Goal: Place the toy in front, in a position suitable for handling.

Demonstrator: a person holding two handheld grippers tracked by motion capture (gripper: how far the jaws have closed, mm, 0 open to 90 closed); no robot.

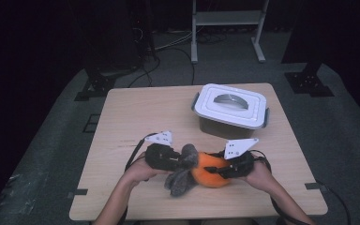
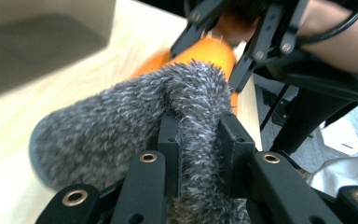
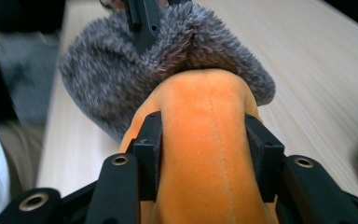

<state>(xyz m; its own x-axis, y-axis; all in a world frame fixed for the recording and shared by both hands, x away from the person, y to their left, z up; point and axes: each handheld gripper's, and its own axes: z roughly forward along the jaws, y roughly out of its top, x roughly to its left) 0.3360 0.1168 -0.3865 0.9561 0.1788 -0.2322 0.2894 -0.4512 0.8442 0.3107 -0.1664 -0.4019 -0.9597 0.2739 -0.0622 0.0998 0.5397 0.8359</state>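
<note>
While both hands are working near the front edge of the worktop (image 1: 136,112), a plush toy (image 1: 198,171) is sitting between the two tongs, partly lifted off the wood. Its body is orange (image 3: 205,154) and smooth, and its end is shaggy grey fur (image 2: 121,126).

The left tongs (image 1: 180,161) are pinching a narrow fold of the grey fur; in the left gripper view the black jaws are standing close together with the fur squeezed between them. The right tongs (image 1: 220,169) are gripping the orange body from the other side; in the right gripper view the jaws are pressing into both flanks of the orange cloth, at a middling width, with a seam running down the middle between them. In the left gripper view the right tongs are showing beyond the fur, reaching in from the far side.

A lidded box (image 1: 231,108), white on top with a grey handle set into the lid, is standing farther back on the worktop, well apart from the toy and toward the right. Cables are trailing from both tongs back past the person's wrists.
</note>
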